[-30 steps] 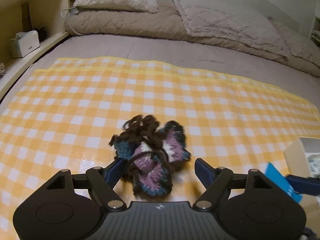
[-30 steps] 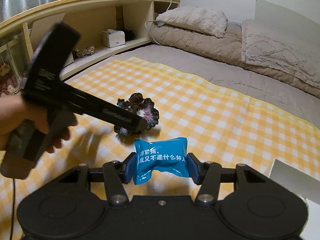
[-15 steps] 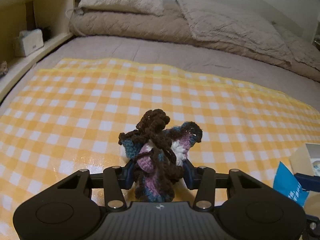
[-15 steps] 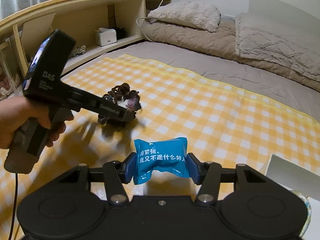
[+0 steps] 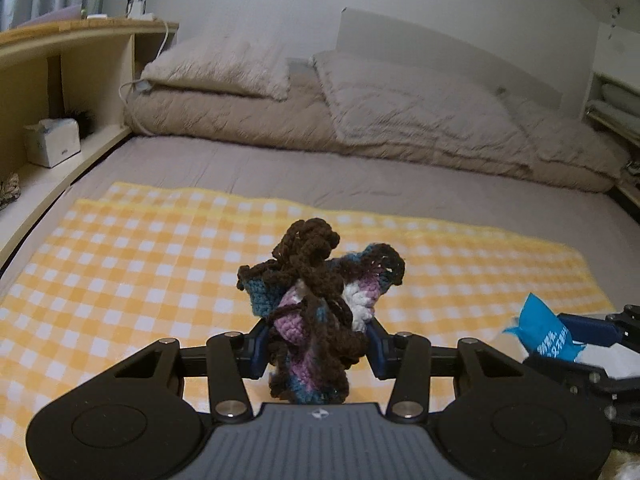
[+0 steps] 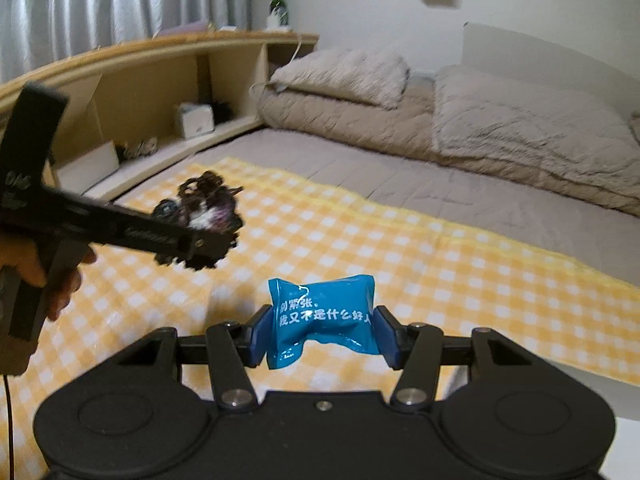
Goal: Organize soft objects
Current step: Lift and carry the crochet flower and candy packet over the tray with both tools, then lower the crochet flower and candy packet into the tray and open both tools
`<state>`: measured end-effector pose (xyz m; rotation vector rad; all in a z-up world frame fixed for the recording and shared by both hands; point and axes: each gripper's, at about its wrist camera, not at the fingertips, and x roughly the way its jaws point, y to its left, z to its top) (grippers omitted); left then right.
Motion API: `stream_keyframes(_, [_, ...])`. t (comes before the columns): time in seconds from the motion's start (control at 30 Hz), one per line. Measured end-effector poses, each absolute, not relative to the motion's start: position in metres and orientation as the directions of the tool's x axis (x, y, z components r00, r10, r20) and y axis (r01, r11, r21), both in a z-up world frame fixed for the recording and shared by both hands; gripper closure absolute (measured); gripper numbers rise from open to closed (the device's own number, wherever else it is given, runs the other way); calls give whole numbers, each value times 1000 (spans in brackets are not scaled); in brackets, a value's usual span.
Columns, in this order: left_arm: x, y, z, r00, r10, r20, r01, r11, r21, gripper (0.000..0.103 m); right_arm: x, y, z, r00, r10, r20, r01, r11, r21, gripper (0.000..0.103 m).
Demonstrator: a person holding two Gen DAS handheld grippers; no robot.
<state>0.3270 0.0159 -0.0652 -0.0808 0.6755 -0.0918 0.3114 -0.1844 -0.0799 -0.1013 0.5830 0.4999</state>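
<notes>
The left gripper (image 5: 316, 342) pinches a crumpled crochet piece (image 5: 318, 312) of brown, purple, teal and white yarn at frame centre. The right gripper (image 6: 322, 334) clamps a puffy blue packet (image 6: 324, 314) with white print, low in its frame

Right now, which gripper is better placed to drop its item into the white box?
Right. The right gripper, shut on the blue packet, sits beside the white box in the left wrist view. The left gripper holds the crocheted piece farther away.

Both wrist views low over checked cloth (image 5: 160, 264), facing pillows (image 6: 344, 76)
</notes>
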Motion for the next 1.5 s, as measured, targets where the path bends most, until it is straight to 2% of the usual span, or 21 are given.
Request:
stream_keyframes(0.43, [308, -58, -34, 813, -230, -535, 178, 973, -149, 56, 292, -271, -50, 816, 291, -499, -314, 949, 39, 48])
stream_keyframes(0.77, [303, -145, -35, 764, -396, -509, 345, 918, -196, 55, 287, -350, -49, 841, 116, -529, -113, 993, 38, 48])
stream_keyframes(1.1, [295, -229, -70, 618, -540, -571, 544, 819, -184, 55, 286, -412, -62, 814, 19, -580, 41, 995, 90, 48])
stream_keyframes(1.33, [299, -269, -109, 479, -578, -660, 649, 740, -178, 55, 291, -445, -81, 764, -27, -645, 127, 986, 110, 48])
stream_keyframes(1.5, [311, -282, -128, 459, -568, -683, 655, 736, -172, 55, 292, -455, -92, 745, -28, -666, 140, 983, 115, 48])
